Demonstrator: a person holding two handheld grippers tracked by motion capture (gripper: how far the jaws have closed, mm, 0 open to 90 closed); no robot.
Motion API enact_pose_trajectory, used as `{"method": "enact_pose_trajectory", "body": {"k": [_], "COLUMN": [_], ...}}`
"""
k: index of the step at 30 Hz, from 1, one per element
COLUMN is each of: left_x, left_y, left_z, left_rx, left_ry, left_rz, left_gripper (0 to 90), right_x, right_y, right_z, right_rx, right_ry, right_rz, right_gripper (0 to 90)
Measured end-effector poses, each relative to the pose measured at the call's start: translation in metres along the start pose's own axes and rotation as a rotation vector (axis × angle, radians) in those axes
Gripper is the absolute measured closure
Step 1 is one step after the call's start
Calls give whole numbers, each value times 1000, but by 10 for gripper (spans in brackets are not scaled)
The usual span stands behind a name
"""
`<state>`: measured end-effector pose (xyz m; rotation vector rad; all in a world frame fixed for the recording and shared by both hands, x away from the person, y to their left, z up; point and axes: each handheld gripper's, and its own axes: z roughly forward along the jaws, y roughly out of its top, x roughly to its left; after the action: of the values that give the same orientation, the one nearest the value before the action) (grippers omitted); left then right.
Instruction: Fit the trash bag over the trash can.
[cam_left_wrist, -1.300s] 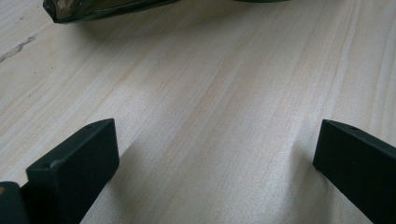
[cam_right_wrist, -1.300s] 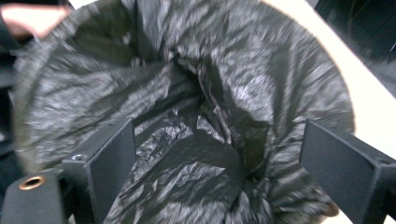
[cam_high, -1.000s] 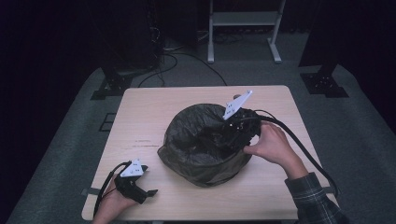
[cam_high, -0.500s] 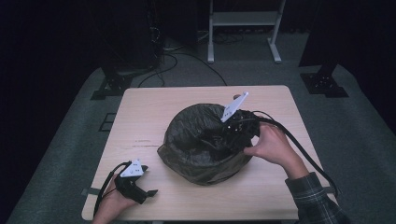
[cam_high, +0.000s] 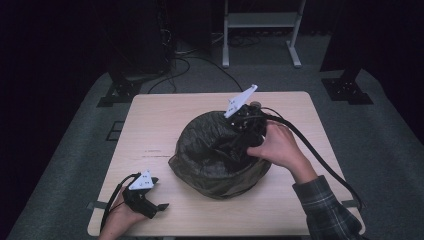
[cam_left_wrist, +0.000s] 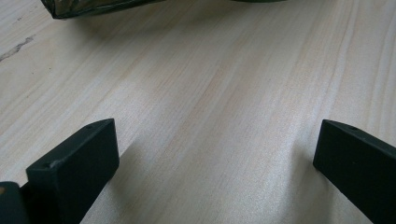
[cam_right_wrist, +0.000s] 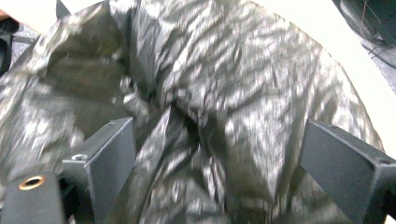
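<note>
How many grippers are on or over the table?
2. The left gripper is open near the table's front-left corner; the right gripper is open over the dark bag.

Camera positions: one fixed overhead, two riding the grippers.

High view: above the near edge, facing forward and down, whole table (cam_high: 150, 125) in frame. Left gripper view: low, close over bare tabletop (cam_left_wrist: 224, 93), bag (cam_left_wrist: 93, 7) edge at top. Right gripper view: very near the crumpled bag (cam_right_wrist: 224, 93) (slightly blurred). All three share the bag (cam_high: 215, 155).

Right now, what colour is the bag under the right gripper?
Dark olive-green, shiny and crinkled; the bag shows best in the right gripper view.
</note>
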<state>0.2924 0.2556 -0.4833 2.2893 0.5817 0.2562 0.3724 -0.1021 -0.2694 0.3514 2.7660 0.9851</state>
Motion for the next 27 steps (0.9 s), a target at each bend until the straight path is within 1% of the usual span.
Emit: {"method": "enact_pose_trajectory", "body": {"k": [3, 7, 8, 9, 13, 15, 17, 19, 21, 23, 24, 26, 27], "left_x": [0, 0, 0, 0, 0, 0, 0, 0, 0, 0, 0, 0, 0], "left_y": [0, 0, 0, 0, 0, 0, 0, 0, 0, 0, 0, 0, 0], "left_z": [0, 0, 0, 0, 0, 0, 0, 0, 0, 0, 0, 0, 0], "left_rx": [0, 0, 0, 0, 0, 0, -1, -1, -1, 0, 0, -1, -1], "left_ry": [0, 0, -1, -1, 0, 0, 1, 1, 0, 0, 0, 1, 0], "left_rz": [0, 0, 0, 0, 0, 0, 0, 0, 0, 0, 0, 0, 0], "left_gripper": [0, 0, 0, 0, 0, 0, 0, 0, 0, 0, 0, 0, 0], "right_x": [-2, -5, -6, -8, -12, -15, -19, -20, -19, -19, -19, -17, -17], "right_y": [12, 21, 22, 25, 30, 29, 26, 26, 27, 27, 27, 26, 27], "right_z": [11, 26, 29, 36, 54, 63, 71, 78, 83, 87, 89, 89, 88], "right_rx": [0, 3, 14, 32, 65, 93, 132, 161, 189, 221, 234, 239, 230], "right_ry": [8, 22, 23, 12, 16, 13, -2, -11, -22, -28, -36, -37, -34], "right_rz": [-3, 2, 7, 4, 17, 32, 49, 58, 42, 49, 44, 42, 39], "right_gripper": [94, 94, 94, 94, 94, 94, 94, 94, 94, 94, 94, 94, 94]}}
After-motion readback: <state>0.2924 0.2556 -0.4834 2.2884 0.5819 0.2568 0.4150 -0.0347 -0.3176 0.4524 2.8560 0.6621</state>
